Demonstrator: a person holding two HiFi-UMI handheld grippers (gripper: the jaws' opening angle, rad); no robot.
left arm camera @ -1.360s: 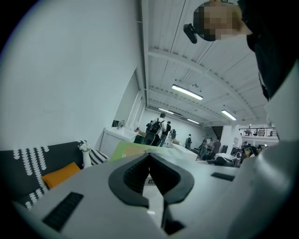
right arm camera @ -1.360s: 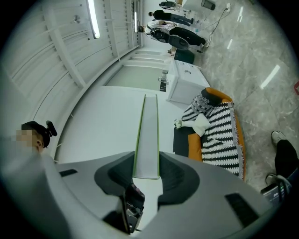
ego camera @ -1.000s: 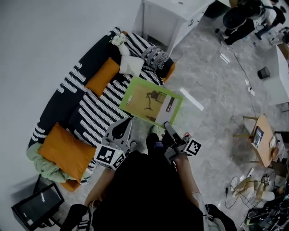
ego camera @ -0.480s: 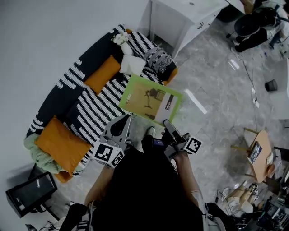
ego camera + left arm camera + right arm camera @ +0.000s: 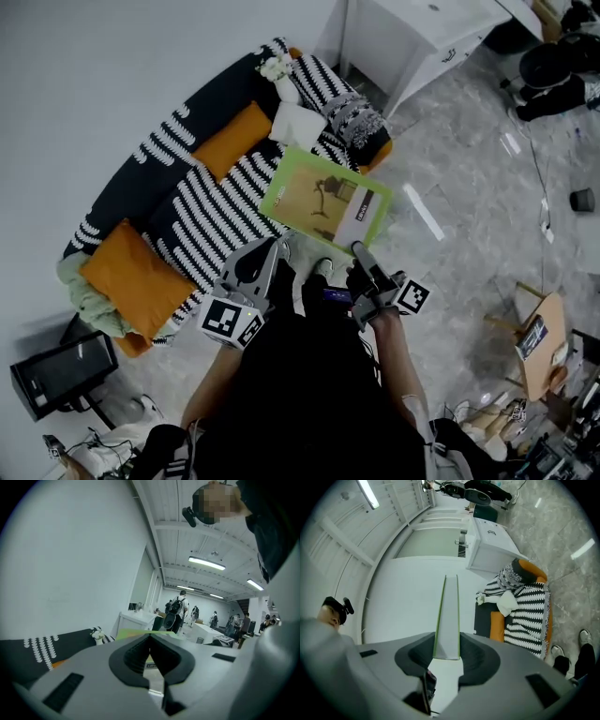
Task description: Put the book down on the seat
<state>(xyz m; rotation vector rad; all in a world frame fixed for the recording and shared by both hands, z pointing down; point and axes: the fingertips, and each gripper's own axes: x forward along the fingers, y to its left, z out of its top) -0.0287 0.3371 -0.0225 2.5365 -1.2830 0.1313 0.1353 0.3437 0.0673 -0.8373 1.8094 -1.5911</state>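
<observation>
**Observer A:** Head view, centre. Your right gripper (image 5: 446, 652) is clamped on the near edge of the flat, green-bordered book (image 5: 323, 199). Its jaws stand apart only by the book's thickness, and the right gripper view shows the book edge-on between the pads.

**Observer B:** Your left gripper (image 5: 150, 637), at the lower left of the book, has its jaws together on nothing. One grip carries the whole load.

**Observer A:** The book hangs level above the front edge of the black-and-white striped sofa seat (image 5: 211, 225). Its lower right part is over the grey marble floor (image 5: 450, 187). No view tells you how high it is above the seat.

**Observer B:** Risk one, as I judge it: you let go here and the book tips over the seat's front edge onto the floor. Cause: too little of it lies over the seat.

**Observer A:** Risk two: the book droops or twists in the pads as you reach. Cause: you hold it by one edge, far from its middle.

**Observer B:** Risk three: you carry it too far toward the upper centre. It then lands tilted on the white pillow (image 5: 298, 124) or the orange cushion (image 5: 230, 141).
</observation>
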